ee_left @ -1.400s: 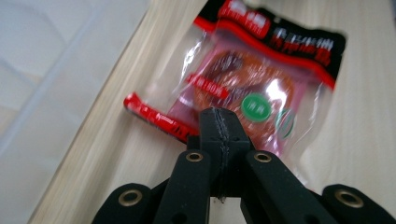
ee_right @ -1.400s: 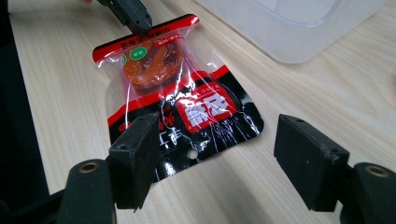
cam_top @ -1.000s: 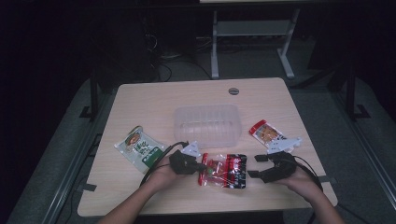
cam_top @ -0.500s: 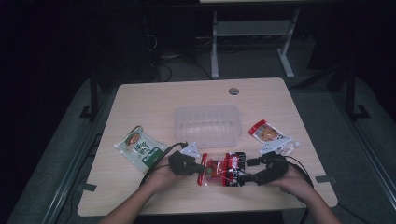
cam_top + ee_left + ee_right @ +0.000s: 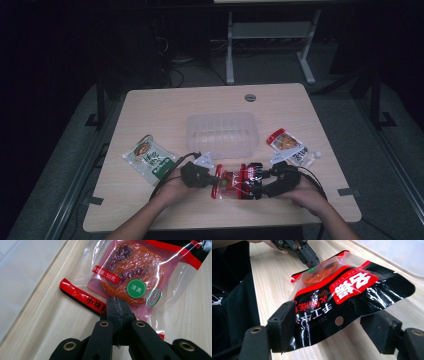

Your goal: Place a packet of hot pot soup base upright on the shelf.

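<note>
Clamped tight together, the jaws of my left gripper [image 5: 116, 305] pinch the clear edge of the red and black snack packet [image 5: 240, 181], right at its see-through end where an orange-brown piece of food and a round green sticker show through the film. On the other side my right gripper [image 5: 332, 326] has its jaws spread wide, and they have just been closing in a little; the packet's black end, the one with the punched hang hole, sits between them, slightly lifted off the wood. The left pad looks to be against the packet's edge while the right pad stands clear of it, so nothing is squeezed there. From the high view the packet lies stretched between my two grippers at the near edge of the table [image 5: 160, 105], with my left hand [image 5: 175, 187] and right hand [image 5: 305, 195] gripping the tools from either side. Just beyond the packet stands a clear plastic container [image 5: 221, 134]. A green and white packet [image 5: 149, 159] lies off to my left, and an orange and white packet [image 5: 289, 147] lies to my right, both apart from the one I hold.
</note>
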{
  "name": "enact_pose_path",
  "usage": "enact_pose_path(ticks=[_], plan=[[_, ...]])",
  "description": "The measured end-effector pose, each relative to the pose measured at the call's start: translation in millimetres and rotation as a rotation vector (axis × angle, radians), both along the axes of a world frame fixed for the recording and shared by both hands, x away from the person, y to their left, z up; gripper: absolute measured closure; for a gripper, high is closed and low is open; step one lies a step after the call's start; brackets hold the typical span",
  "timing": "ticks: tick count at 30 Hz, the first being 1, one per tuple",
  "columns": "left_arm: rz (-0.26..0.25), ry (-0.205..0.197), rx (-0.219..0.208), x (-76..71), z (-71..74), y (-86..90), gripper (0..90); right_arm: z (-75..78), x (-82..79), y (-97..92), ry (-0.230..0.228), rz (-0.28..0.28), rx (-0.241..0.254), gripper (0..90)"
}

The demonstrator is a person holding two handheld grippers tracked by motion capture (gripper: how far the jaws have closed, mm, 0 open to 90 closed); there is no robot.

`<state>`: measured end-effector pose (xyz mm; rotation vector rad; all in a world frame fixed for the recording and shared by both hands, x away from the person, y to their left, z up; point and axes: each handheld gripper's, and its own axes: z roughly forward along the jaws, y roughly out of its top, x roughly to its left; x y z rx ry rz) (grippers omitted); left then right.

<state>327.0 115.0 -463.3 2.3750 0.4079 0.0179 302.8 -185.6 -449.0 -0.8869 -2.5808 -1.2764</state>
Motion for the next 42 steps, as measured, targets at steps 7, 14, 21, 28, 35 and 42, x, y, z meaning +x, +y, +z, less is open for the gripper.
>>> enact_pose_path(ticks=[7,14,21,28,35,42], plan=[[0.01,0.003,-0.005,-0.8,-0.2,-0.4,89.7,-0.1,0.4,2.9,-0.015,0.01,0.004,37.0],[0.024,0.009,-0.007,-2.0,-0.4,-0.6,89.7,1.6,0.6,9.3,-0.043,0.019,0.006,50.3],[0.026,0.01,-0.004,-1.9,-0.1,-0.4,89.8,2.9,0.8,15.4,-0.084,0.016,-0.013,66.1],[0.04,0.012,-0.026,-2.4,-1.7,-0.5,89.8,2.5,1.1,21.4,-0.113,0.029,-0.051,80.7],[0.053,0.025,-0.036,-3.0,-2.3,-0.3,89.8,3.3,5.8,22.5,-0.121,0.04,-0.054,89.7],[0.024,0.024,-0.018,-5.5,-0.7,-1.9,89.8,6.2,7.9,18.6,-0.121,0.071,0.001,90.0]])
